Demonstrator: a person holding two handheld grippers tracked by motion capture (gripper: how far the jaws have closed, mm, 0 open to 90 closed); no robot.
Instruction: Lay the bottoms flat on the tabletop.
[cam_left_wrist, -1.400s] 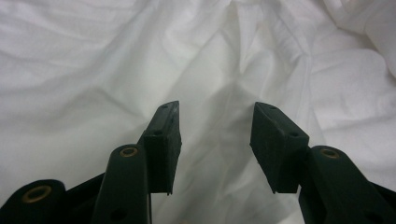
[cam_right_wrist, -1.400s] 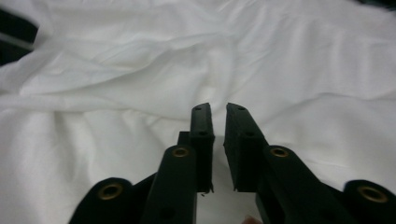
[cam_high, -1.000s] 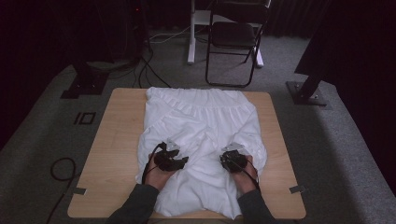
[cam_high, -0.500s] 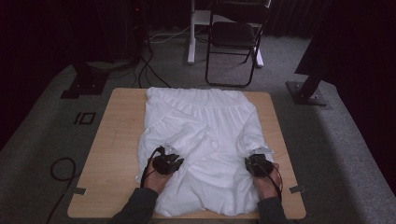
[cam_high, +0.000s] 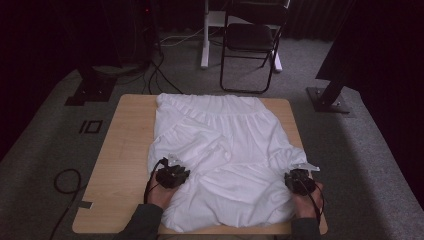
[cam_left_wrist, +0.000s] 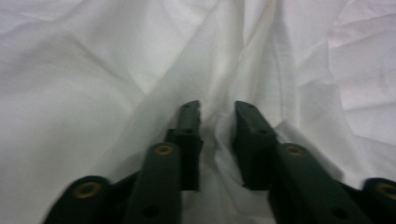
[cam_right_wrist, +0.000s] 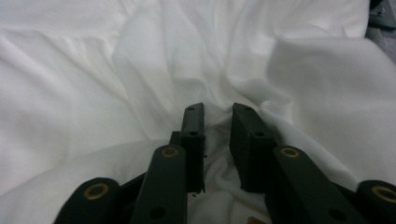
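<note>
Broadly, largest first: the grey carpeted floor (cam_high: 45, 150) takes up most of the high view, with a black folding chair (cam_high: 250, 40) at top centre and dark stand bases at upper left and right. The wooden desk (cam_high: 125, 150) sits at frame centre. A white garment (cam_high: 225, 145) covers the middle and right of the desk, gathered band at the far edge, rumpled folds running toward the bottom of the frame.

Left gripper (cam_high: 171, 175) rests on the garment's lower-left edge; right gripper (cam_high: 299, 181) sits at its lower-right edge, near the desk's right rim. In the left gripper view, the jaws stand narrowly apart with a ridge of white cloth (cam_left_wrist: 217, 135) bunched between them; pinched, as far as I can judge. The right gripper view shows the same: narrow gap, a fold of cloth (cam_right_wrist: 217, 130) caught in it.

Step in hand, by my reading: both sides gripped for spreading or flattening. Next move likely calls for pulling outward evenly, keeping both pinches firm so the fabric does not slip.

No brand, label or legible writing visible on the garment or desk.
</note>
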